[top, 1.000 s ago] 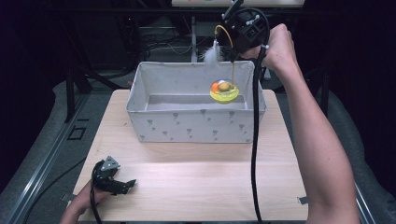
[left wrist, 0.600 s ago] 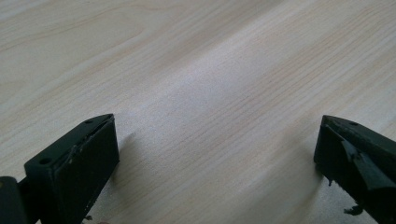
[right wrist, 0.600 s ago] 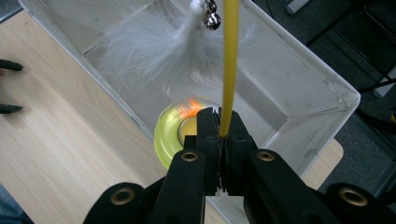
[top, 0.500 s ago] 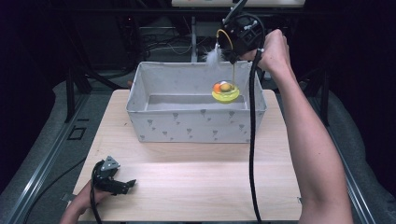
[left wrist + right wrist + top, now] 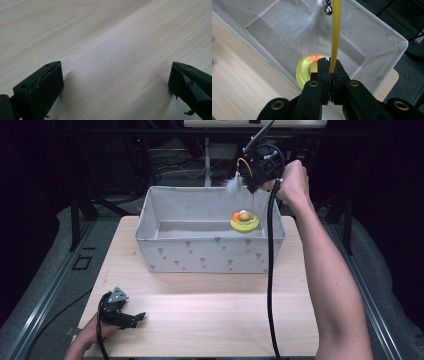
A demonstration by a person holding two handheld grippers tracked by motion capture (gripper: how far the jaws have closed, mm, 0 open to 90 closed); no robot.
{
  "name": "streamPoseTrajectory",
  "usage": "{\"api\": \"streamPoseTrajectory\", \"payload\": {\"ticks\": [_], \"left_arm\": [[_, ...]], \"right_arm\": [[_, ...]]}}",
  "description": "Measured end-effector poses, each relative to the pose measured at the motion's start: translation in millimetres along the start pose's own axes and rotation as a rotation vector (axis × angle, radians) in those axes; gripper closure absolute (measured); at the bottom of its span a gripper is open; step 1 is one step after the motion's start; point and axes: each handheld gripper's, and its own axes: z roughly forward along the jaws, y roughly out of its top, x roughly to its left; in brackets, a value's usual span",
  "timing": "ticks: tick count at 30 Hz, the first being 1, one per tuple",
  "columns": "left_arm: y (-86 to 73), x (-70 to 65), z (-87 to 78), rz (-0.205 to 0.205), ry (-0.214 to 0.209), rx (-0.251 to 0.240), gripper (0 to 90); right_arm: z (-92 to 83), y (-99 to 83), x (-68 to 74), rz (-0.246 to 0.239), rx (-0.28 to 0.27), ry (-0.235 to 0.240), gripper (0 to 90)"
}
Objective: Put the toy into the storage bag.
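The right gripper (image 5: 256,179) hangs above the far right corner of a white fabric box (image 5: 210,255) that stands on the far half of a pale wooden table (image 5: 210,320). Its jaws are clenched on a thin yellow wand (image 5: 335,37), which in the right gripper view rises from between the pressed pads and runs up past a small silver bell (image 5: 328,10) and a tuft of white feathers (image 5: 297,22). In the high view the feathers (image 5: 233,184) show just left of the gripper, over the far wall of the box. Below the gripper a yellow disc toy (image 5: 244,222) with an orange and brownish lump on top sits inside the box near its right end; whether it rests on the floor of the box or hangs from the wand on the thin line above it cannot be told. In the right gripper view the same yellow ring (image 5: 305,71) shows blurred just beyond the jaw tips, within the box walls. The person's right hand (image 5: 292,182) grips the tool from the right, and its black cable (image 5: 271,270) trails down over the box's right end and across the table to the near edge. The left gripper (image 5: 131,319) lies low at the near left corner of the table, well apart from the box, with the left hand (image 5: 92,335) behind it. Its jaws stand released and wide, with bare wood grain between them in the left gripper view.
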Motion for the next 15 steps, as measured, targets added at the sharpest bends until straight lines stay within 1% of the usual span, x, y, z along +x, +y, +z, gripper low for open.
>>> {"api": "streamPoseTrajectory", "payload": {"ticks": [10,11,13,15], "left_arm": [[-0.2,-0.1,0.0,-0.001,0.000,-0.001,0.0],[-0.1,0.1,-0.1,0.003,0.000,0.000,0.0],[-0.1,0.2,-0.1,0.004,0.000,0.000,0.0],[0.0,0.2,-0.1,0.004,-0.002,0.000,0.0]], "right_arm": [[14.4,-10.1,-7.8,0.020,0.008,-0.003,88.4],[17.7,-13.0,-10.1,0.026,0.016,0.000,88.4],[19.0,-14.1,-10.7,0.027,0.017,-0.003,88.4],[24.1,-18.5,-12.9,0.033,0.022,-0.002,88.4]]}}
